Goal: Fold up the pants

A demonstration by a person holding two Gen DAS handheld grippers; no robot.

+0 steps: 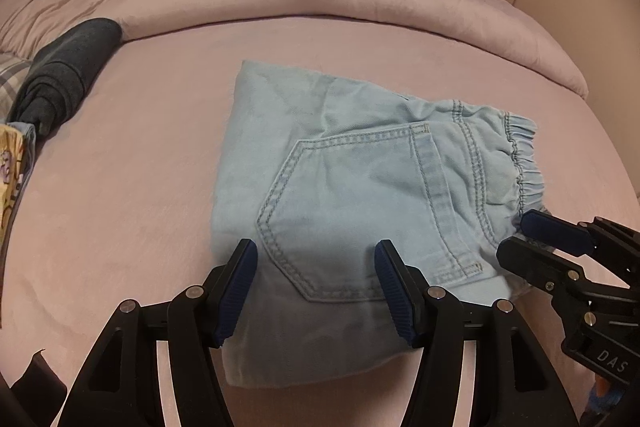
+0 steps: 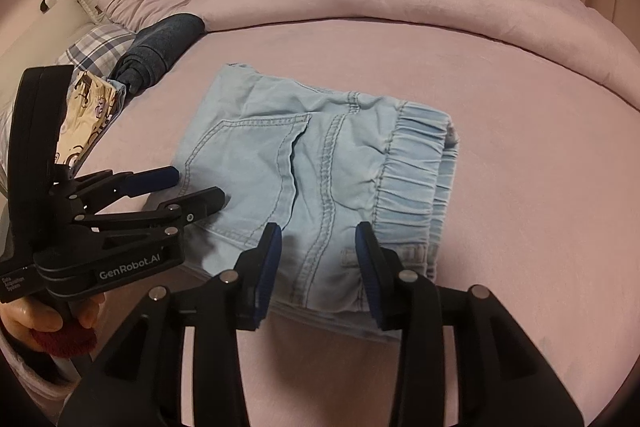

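Denim: I count one folded pants (image 1: 360, 195) mid-bed (image 1: 120, 207); two grippers, left gripper (image 2: 198, 189) marked "GenRobot.AI", right gripper (image 1: 532, 239) "DAS", both agape, empty.

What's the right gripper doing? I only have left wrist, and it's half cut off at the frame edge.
Observer: The right gripper is open, jaws apart over the near edge of the pants, next to the waistband. Nothing is clamped.
Operator: Is the waistband single or stacked?
Observer: Stacked. The waistband has a second elastic layer peeking out at its right end.
Operator: How does my left gripper look from outside?
Observer: The left gripper is open, with its tips at the pants' left edge by the pocket.
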